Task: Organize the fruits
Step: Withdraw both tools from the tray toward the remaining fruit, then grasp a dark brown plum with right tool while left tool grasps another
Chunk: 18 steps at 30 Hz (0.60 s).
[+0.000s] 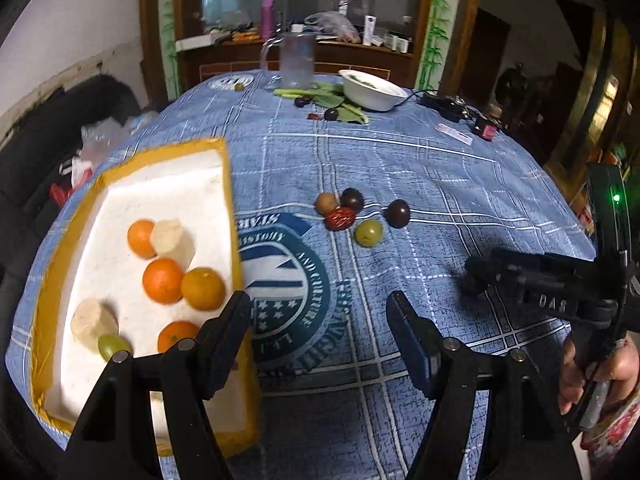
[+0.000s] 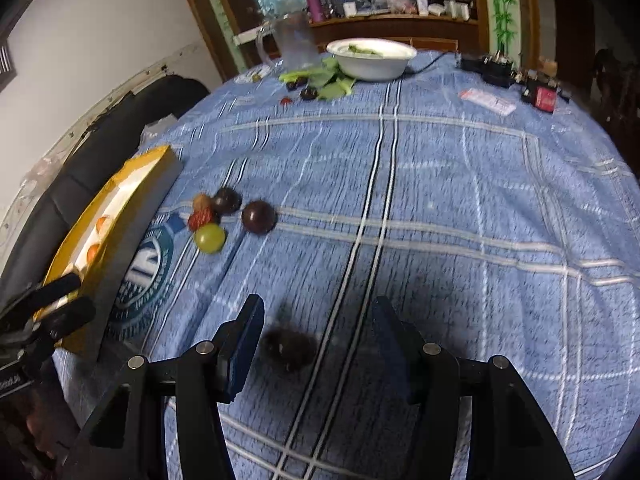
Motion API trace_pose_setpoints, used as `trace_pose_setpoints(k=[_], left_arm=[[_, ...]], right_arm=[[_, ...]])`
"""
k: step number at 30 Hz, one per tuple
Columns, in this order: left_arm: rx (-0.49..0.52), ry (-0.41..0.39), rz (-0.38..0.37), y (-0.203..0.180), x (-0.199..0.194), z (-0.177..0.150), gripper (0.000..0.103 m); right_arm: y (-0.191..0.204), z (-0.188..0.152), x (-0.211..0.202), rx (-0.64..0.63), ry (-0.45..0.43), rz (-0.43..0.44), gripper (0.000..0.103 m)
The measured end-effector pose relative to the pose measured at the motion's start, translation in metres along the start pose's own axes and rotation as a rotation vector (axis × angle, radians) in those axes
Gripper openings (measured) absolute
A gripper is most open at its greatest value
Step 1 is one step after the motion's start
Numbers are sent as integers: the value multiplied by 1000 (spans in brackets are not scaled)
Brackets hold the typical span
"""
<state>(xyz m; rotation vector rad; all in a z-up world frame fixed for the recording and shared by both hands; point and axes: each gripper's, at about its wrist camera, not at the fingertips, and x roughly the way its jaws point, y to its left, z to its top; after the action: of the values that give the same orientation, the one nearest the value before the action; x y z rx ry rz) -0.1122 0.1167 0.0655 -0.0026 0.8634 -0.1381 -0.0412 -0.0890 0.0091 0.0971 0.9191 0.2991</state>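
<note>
From the left wrist, we see our left gripper (image 1: pixel 320 320) with its fingers spread and nothing between them, over the blue checked tablecloth (image 1: pixel 420 168) just beside the yellow-edged foam tray (image 1: pixel 230 208). One finger overlaps the tray's near corner, though we cannot tell whether it touches. The tray already holds four oranges (image 1: pixel 162 280), two pale cut chunks (image 1: pixel 174 240) and a green grape (image 1: pixel 112 345), so we judge it to be the collecting place. A loose cluster waits on the cloth near the tray: a red date (image 1: pixel 339 218), a green fruit (image 1: pixel 368 233), a brownish one (image 1: pixel 326 203) and two dark round fruits (image 1: pixel 397 213). The right gripper (image 1: pixel 480 276) enters from the right edge, blurred, with something dark at its tip that we cannot resolve. A hand (image 1: pixel 596 372) grips its handle, cut off by the frame.

From the right wrist, our right gripper (image 2: pixel 316 344) has its fingers apart, and a dark fuzzy fruit (image 2: pixel 287 350) sits between them, low against the cloth. It is smeared, and we cannot tell whether the pads press it or whether it rests on the table. We judge this fruit is next for the tray. The tray stands at the left edge, seen side-on, so most of its contents are hidden. At the far end, a white bowl (image 2: pixel 372 60), greens and a clear jug (image 2: pixel 292 44) are too soft to read further.
</note>
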Motion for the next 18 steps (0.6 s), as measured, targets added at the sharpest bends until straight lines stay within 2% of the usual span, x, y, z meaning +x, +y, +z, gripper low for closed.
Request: trace_pose_setpoints(k=[8,11,14,18], left_arm=[[7,23,-17,-11,14,7,69],[10,20,-3,-11,16,12,69],[13,22,3,-13,19,19,69],[40,28,-18,-25,28,32,69]], right_arm=[[17,-10,6,-91,21,11,59],[25,-12,7,-135,36,34,46],[34,-13,9,-184,42,33,41],[35,-13,10,-211,42,23,28]])
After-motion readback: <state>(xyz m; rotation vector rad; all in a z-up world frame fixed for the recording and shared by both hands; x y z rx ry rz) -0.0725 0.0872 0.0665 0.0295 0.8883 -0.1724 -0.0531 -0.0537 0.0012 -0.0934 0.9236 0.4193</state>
